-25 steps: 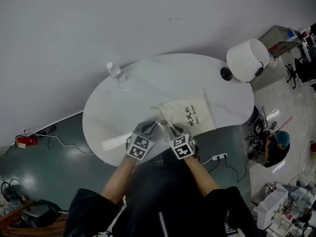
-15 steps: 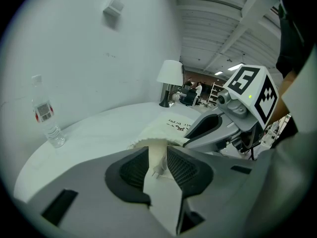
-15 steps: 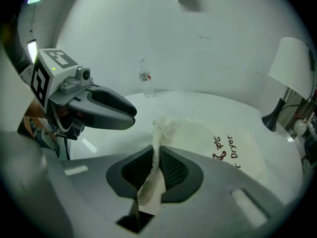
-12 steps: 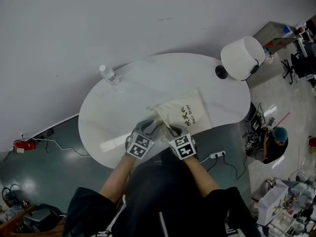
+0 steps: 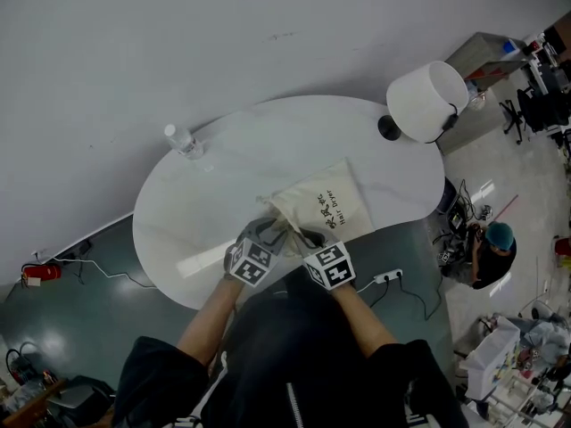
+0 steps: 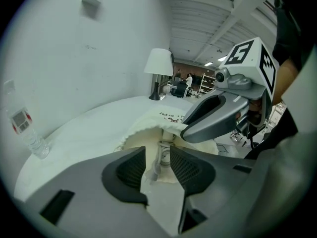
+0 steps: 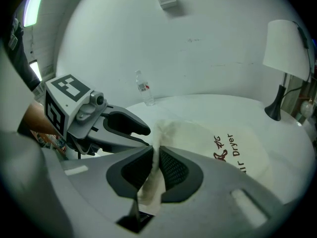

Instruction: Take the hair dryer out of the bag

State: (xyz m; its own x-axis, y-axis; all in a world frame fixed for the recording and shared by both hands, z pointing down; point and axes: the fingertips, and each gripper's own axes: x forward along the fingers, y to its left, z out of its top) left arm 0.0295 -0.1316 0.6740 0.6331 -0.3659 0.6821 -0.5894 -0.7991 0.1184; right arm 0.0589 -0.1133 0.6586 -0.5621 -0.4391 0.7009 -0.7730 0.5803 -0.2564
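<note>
Left gripper (image 6: 157, 155) stood with its two dark ribbed jaws moderately apart, having just been opening. A pale knotted drawstring cord (image 6: 161, 158) hung loose in the gap between them, and neither pad pressed on it. Right gripper (image 7: 154, 155) had its jaws drawn narrow, pinched on a fold of the gathered mouth of the cream cloth drawstring bag (image 5: 332, 205), and the pinched fabric ran down between the pads toward the camera.

That bag lay flat on the white oval table (image 5: 201, 208), its mouth turned toward the person and its printed side up, with dark lettering reading "Hair Dryer" beside some Chinese characters. The hair dryer itself could not be seen in any view; only the bag's outside and puckered opening showed.

Both grippers sat side by side at the near edge of the table, their tips at the bag's mouth, the left one just beside the right. Each was held by a bare forearm coming out of a dark sleeve.

A clear plastic water bottle (image 5: 181, 139) stood upright at the far left of the table, well apart from the bag. A lamp with a white drum shade and black base (image 5: 426, 102) stood at the far right end. Beyond the table, on the floor at the right, a person in a teal cap (image 5: 496, 250) was crouched among cables.
</note>
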